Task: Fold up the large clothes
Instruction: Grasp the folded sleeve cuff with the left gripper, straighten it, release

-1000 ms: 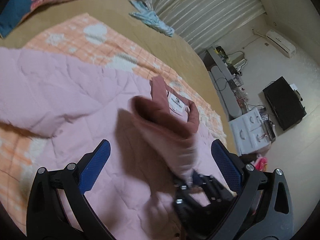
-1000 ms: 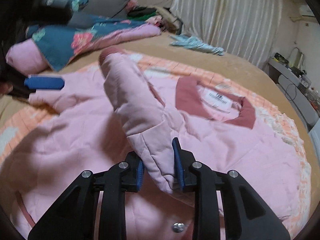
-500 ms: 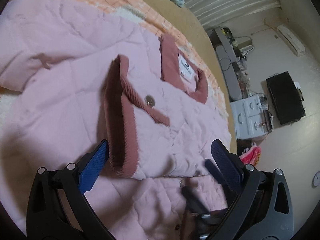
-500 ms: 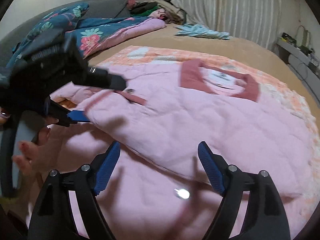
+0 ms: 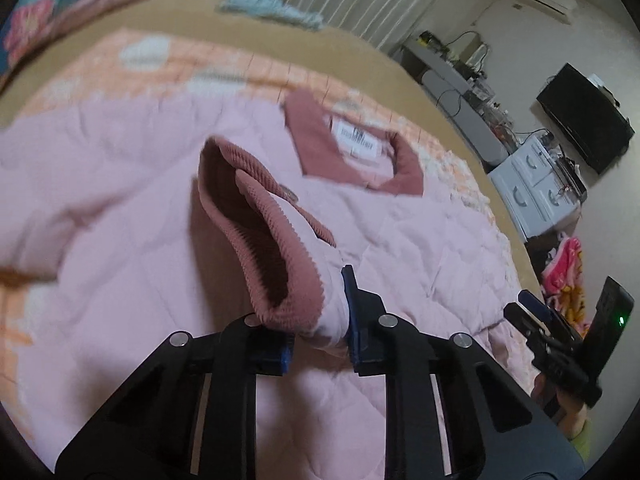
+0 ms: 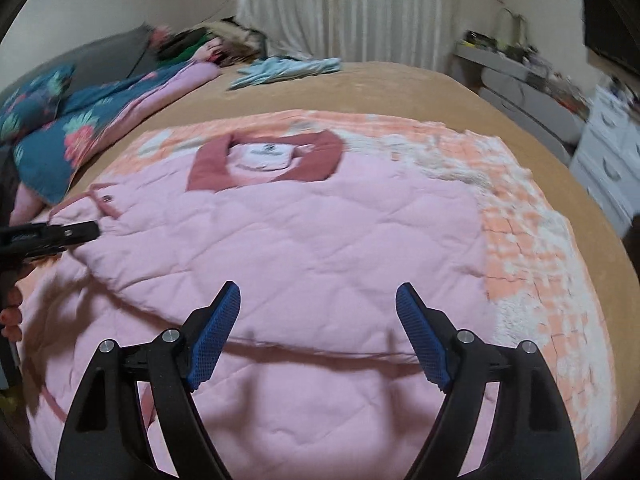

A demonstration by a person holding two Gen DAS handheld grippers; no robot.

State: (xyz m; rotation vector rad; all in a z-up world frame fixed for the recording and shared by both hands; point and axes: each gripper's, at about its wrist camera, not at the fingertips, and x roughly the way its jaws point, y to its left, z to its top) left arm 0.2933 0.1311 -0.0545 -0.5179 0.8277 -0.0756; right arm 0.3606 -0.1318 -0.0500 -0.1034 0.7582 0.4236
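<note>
The quilted pale pink jacket [image 6: 320, 248] with dark rose ribbed collar [image 6: 264, 160] lies spread flat on an orange-and-white checked fleece blanket [image 6: 532, 240], which covers a tan bed [image 6: 400, 84]. One sleeve is folded across the chest of the jacket; its dark rose ribbed cuff [image 5: 264, 236] stands open toward the left wrist camera.

Left gripper [image 5: 318, 320]: the jaws are closing on the sleeve end just behind the cuff. Both blue pads press the pink fabric between them. In the right wrist view this gripper [image 6: 80, 232] sits at the left edge of the jacket, with the sleeve tip at its fingers.

Right gripper [image 6: 318, 336]: the jaws stand wide apart above the lower half of the jacket. No fabric lies between the blue textured pads [image 6: 216, 336].

A dark blue floral quilt [image 6: 52, 128] and a light blue garment [image 6: 288, 70] lie at the far side of the bed. White drawers [image 5: 536, 188] stand beside it.
</note>
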